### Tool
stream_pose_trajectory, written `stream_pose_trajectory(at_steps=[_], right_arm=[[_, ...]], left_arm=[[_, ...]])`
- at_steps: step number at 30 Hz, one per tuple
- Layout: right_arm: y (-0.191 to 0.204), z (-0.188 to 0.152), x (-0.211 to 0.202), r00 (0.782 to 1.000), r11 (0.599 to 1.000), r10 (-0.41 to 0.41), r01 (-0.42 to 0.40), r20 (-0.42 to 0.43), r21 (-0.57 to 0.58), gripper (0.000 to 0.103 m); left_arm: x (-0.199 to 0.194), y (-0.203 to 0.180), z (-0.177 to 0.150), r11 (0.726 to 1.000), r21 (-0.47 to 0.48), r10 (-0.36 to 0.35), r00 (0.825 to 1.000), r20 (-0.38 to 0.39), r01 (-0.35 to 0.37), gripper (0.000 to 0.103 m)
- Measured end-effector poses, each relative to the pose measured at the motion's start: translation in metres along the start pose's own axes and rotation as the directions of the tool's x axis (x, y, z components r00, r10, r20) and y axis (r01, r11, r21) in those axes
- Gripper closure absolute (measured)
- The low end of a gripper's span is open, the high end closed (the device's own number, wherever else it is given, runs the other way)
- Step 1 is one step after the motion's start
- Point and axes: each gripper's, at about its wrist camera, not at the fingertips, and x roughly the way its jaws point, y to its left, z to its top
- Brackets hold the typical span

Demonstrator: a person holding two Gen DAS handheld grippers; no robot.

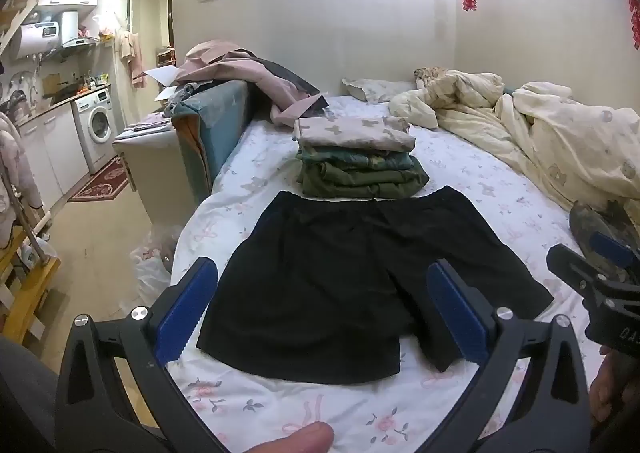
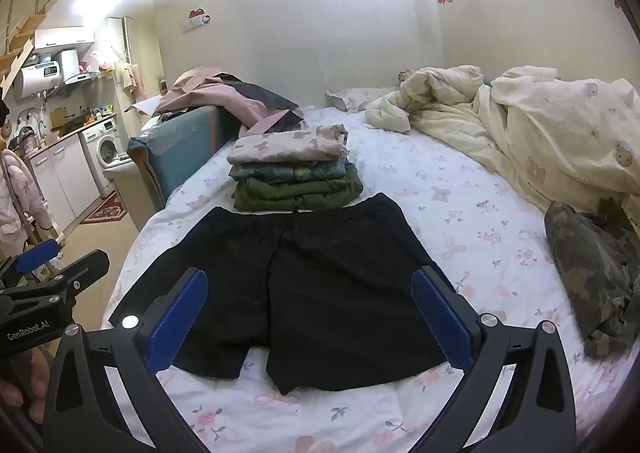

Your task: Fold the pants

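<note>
The black shorts (image 1: 360, 277) are lying flat on the bed (image 1: 500, 213), spread out with the waistband at the far side, just beside the stack of folded clothes (image 1: 356, 161), and the two leg hems at the near side, pointing toward the person. So the long axis is running straight away from both claws — waist far, hems near.

The left claw (image 1: 322, 313) is hanging above the near hems with its jaws standing wide apart and nothing between them. The right claw (image 2: 310, 321) is in the same condition: wide open, holding nothing, hovering over the near edge. Neither is touching the cloth, as far as I can judge.

In the left wrist view the left leg hem is lying closest to the left claw; in the right wrist view the right leg hem is sitting nearer to the right claw. Folding seems not yet begun. Probably each claw is taking its own side, or one leg is being laid over the other along the centre seam.

A camouflage garment (image 2: 596, 277) is waiting unfolded on the right, well apart from the shorts.
</note>
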Motion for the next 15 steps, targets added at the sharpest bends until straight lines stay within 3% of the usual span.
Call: stream_pose_trajectory(at_steps=[15], right_arm=[[0.0029, -0.0011, -0.0008, 1.000, 1.000, -0.015, 0.015, 0.003, -0.022, 0.000]], left_arm=[[-0.0003, 0.0029, -0.0006, 1.000, -0.002, 0.015, 1.000, -0.004, -0.015, 0.000]])
